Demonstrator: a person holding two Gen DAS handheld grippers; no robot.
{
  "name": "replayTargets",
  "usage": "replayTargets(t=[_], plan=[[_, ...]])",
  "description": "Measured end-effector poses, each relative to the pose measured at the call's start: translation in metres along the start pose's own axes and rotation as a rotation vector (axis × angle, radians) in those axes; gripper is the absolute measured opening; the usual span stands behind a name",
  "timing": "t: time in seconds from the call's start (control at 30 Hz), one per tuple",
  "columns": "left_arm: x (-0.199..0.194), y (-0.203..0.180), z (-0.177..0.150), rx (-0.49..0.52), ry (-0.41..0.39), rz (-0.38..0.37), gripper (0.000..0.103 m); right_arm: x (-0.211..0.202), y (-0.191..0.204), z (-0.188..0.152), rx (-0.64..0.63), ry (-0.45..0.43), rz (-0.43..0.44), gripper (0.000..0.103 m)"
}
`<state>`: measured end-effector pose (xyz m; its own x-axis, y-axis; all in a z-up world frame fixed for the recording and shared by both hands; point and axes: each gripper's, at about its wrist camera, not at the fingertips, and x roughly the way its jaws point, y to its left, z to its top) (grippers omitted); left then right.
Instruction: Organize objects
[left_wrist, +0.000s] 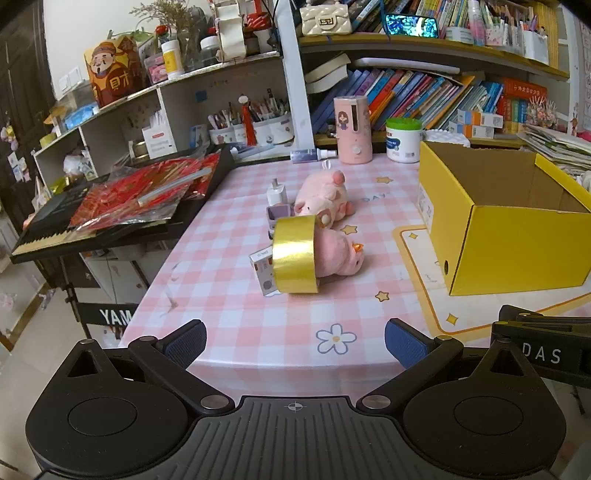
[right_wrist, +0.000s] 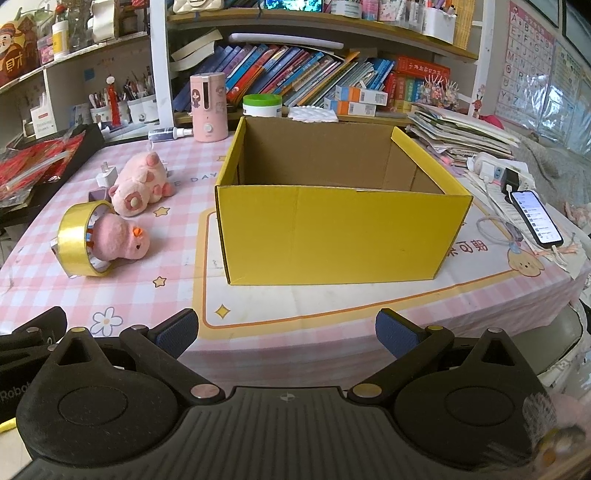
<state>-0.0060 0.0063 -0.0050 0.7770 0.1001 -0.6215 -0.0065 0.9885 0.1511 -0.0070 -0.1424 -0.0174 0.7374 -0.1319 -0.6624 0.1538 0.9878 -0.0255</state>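
Note:
A gold tape roll (left_wrist: 295, 254) (right_wrist: 75, 240) stands on edge on the pink checked tablecloth (left_wrist: 229, 314), leaning against a pink plush chick (left_wrist: 341, 254) (right_wrist: 122, 240). Behind them lies a pink plush pig (left_wrist: 323, 195) (right_wrist: 138, 181), with a white charger plug (left_wrist: 277, 192) (right_wrist: 106, 173), a small purple item (left_wrist: 277, 213) and a small white box (left_wrist: 263, 271) close by. An open yellow cardboard box (left_wrist: 517, 251) (right_wrist: 332, 236) stands to the right, nothing visible inside. My left gripper (left_wrist: 295, 343) is open near the table's front edge, well short of the tape. My right gripper (right_wrist: 286, 332) is open in front of the box.
A keyboard with red packets (left_wrist: 129, 199) sits off the table's left side. A pink humidifier (left_wrist: 352, 129) (right_wrist: 207, 107), a white tub (left_wrist: 402, 140) and a spray bottle (right_wrist: 168, 133) stand at the back before bookshelves. A phone (right_wrist: 535, 218), cables and paper stacks lie right of the box.

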Motion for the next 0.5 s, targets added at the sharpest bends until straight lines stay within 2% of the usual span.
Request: replayTargets(t=[0.5], plan=[[-0.0012, 0.0015, 0.0016, -0.001, 0.007, 0.000, 0.103, 0.0001, -0.0001, 0.0004, -0.003, 0.010, 0.003, 0.103]])
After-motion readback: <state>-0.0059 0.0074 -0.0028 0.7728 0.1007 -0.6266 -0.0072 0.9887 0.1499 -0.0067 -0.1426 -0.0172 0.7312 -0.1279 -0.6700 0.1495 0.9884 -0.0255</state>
